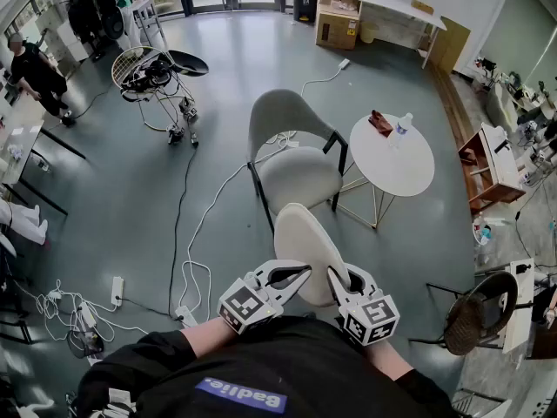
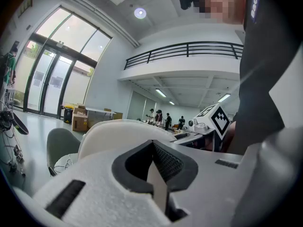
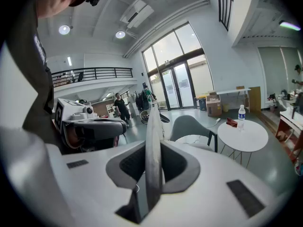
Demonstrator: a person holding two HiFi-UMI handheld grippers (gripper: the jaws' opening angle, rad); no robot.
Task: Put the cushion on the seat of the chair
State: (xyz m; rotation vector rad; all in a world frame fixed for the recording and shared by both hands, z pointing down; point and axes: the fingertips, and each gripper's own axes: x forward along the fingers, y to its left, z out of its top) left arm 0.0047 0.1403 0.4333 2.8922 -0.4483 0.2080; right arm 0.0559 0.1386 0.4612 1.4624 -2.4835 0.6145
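I hold a white oval cushion (image 1: 304,240) in the air by its near edge, one gripper at each side. My left gripper (image 1: 296,279) is shut on the cushion's left edge, and a thin strip of the cushion (image 2: 157,186) shows pinched between the jaws. The right gripper (image 1: 336,279) is shut on its right edge, where the cushion (image 3: 153,136) stands edge-on between the pads. The grey shell chair (image 1: 291,151) stands on the floor just beyond the cushion, with its seat (image 1: 300,177) bare. The same chair (image 3: 189,126) shows in the right gripper view.
A round white table (image 1: 409,168) with a water bottle (image 1: 402,125) stands right of the chair. Cables (image 1: 196,225) trail across the floor at left. A wire-frame chair (image 1: 152,72) stands far left, a dark chair (image 1: 474,320) near right, and cardboard boxes (image 1: 338,20) at the back.
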